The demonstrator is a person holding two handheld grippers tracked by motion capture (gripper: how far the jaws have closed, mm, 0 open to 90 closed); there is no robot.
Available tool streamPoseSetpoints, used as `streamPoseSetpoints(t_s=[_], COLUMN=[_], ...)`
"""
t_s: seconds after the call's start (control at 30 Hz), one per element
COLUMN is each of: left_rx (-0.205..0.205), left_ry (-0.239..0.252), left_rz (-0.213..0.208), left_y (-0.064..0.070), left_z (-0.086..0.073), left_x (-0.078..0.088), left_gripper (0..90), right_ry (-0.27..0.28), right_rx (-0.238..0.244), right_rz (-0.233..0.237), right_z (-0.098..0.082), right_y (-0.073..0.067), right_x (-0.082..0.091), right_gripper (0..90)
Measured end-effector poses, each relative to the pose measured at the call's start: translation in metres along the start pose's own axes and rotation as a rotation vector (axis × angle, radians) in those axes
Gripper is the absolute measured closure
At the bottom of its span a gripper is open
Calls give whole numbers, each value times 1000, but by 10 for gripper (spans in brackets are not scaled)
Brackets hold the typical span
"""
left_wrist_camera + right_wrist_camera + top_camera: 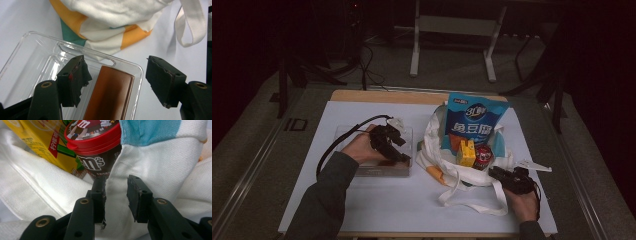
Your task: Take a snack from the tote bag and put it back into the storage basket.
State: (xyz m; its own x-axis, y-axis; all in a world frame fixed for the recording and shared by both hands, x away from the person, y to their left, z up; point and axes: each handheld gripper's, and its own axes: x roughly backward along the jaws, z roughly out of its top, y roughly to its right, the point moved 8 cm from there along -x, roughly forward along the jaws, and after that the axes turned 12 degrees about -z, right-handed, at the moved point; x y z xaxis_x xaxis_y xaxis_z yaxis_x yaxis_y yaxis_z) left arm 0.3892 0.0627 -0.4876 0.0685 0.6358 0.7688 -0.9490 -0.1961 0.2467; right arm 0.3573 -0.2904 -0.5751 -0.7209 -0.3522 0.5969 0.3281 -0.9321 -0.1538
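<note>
A clear plastic tray (pixel 347 132) lies on the left of the white sheet. My left gripper (pixel 404 159) reaches into its right end. In the left gripper view the left gripper (pixel 117 82) stands open. One jaw is inside the tray (pixel 30 50) and the other is outside its rim. A flat brown bar (pixel 110 95) lies between them, untouched. A white tote bag (pixel 437 160) holds a blue snack pack (pixel 475 120), a yellow carton (pixel 467 152) and a red-lidded M&M's can (pixel 483 157). My right gripper (pixel 494 172) is at the bag's right rim. In the right gripper view it (pixel 116 195) is shut on the bag's cloth (pixel 162 165), close to the can (pixel 95 142).
The bag's white strap (pixel 472 200) loops onto the sheet toward the front edge. Bare white sheet (pixel 402 205) lies in front of the tray. A wooden table edge (pixel 387 96) runs along the back. Behind it stand metal frame legs (pixel 414 55) on the floor.
</note>
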Motion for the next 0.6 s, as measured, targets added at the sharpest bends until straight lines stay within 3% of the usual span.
streamPoseSetpoints(t_s=[0.07,0.23,0.6], left_rx=[3,-2,-18], left_ry=[14,63,153], left_rz=[12,-6,22], left_y=[0,3,6], left_z=[1,5,18], left_x=[1,4,9], left_gripper=[330,338,356], right_ry=[1,1,4], right_rx=[0,0,2], right_rz=[0,2,3], right_z=[0,0,0], right_y=[0,0,0], right_x=[0,0,0], right_gripper=[677,678,677])
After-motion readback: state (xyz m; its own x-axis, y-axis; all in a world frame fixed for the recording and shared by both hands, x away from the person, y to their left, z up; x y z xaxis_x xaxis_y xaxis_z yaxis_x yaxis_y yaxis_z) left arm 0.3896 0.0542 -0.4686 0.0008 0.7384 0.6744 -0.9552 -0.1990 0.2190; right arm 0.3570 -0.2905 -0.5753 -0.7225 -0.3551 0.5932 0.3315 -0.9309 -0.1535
